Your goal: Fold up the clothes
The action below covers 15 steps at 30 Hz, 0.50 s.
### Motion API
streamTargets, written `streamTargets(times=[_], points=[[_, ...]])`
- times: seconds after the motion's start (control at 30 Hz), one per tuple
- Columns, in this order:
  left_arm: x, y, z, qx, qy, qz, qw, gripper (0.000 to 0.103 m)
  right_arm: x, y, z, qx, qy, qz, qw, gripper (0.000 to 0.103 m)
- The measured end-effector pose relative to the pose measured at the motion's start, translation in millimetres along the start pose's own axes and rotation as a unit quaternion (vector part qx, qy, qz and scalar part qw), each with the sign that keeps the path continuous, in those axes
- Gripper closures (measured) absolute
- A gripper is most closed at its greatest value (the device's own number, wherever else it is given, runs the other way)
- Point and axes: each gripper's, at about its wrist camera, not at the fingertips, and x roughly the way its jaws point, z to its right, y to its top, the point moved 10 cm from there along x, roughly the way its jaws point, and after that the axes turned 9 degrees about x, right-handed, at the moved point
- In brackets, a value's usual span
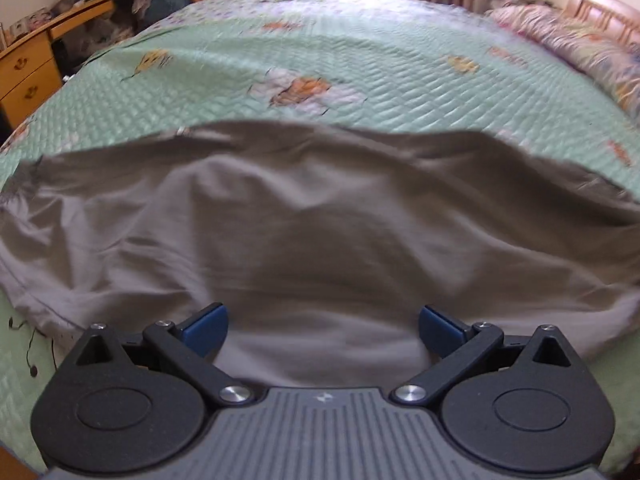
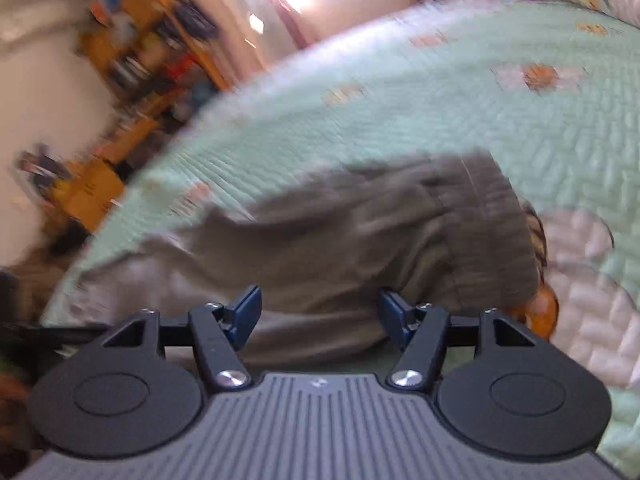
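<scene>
A grey-brown garment [image 1: 312,220] lies spread and wrinkled across the near part of a bed. My left gripper [image 1: 323,330] hovers over its near edge with the blue pads [image 1: 208,326] wide apart and only flat cloth showing between them, so it is open. In the blurred right wrist view the same garment [image 2: 360,232] lies bunched, with a hemmed end toward the right. My right gripper [image 2: 320,316] is over its near edge, jaws apart, nothing pinched between the blue pads [image 2: 246,312].
The bed wears a mint-green quilted cover [image 1: 360,64] with flower prints. A pink pillow [image 1: 568,36] lies at the far right by the headboard. A wooden desk with drawers [image 1: 28,72] and cluttered shelves stand to the left of the bed. Curtains hang behind.
</scene>
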Motion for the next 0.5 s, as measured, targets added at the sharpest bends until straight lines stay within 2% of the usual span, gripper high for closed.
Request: streamTargets(times=[0.1, 0.2, 0.3, 0.37, 0.4, 0.43, 0.5], points=[[-3.1, 1.0, -1.3, -0.004, -0.001, 0.009, 1.0, 0.001, -12.5, 31.1, -18.0, -0.089, 0.016, 0.052, 0.995, 0.037], [-10.4, 3.8, -1.7, -0.008, 0.006, 0.017, 0.9998, 0.001, 7.1, 57.8, -25.4, -0.175, -0.009, 0.052, 0.983, 0.038], [-22.0, 7.8, 2.7, -0.009, 0.0, 0.033, 0.9994, 0.001, 43.4, 61.7, -31.4, -0.25, -0.004, 0.007, 0.968, 0.052], [-27.4, 11.5, 8.2, -0.001, -0.004, 0.044, 0.999, 0.001, 66.0, 60.2, -32.5, -0.289, -0.003, -0.023, 0.957, 0.066], [-28.9, 13.6, 11.4, 0.005, -0.004, 0.048, 0.9988, 0.001, 74.8, 59.4, -30.9, -0.302, -0.009, -0.036, 0.953, 0.079], [-28.7, 15.2, 14.7, 0.011, -0.004, 0.049, 0.9987, 0.001, 80.9, 56.6, -29.7, -0.31, -0.012, -0.048, 0.949, 0.083], [-26.6, 17.3, 21.2, 0.02, -0.006, 0.048, 0.9987, 0.001, 87.5, 51.6, -29.7, -0.319, 0.003, -0.063, 0.946, 0.083]])
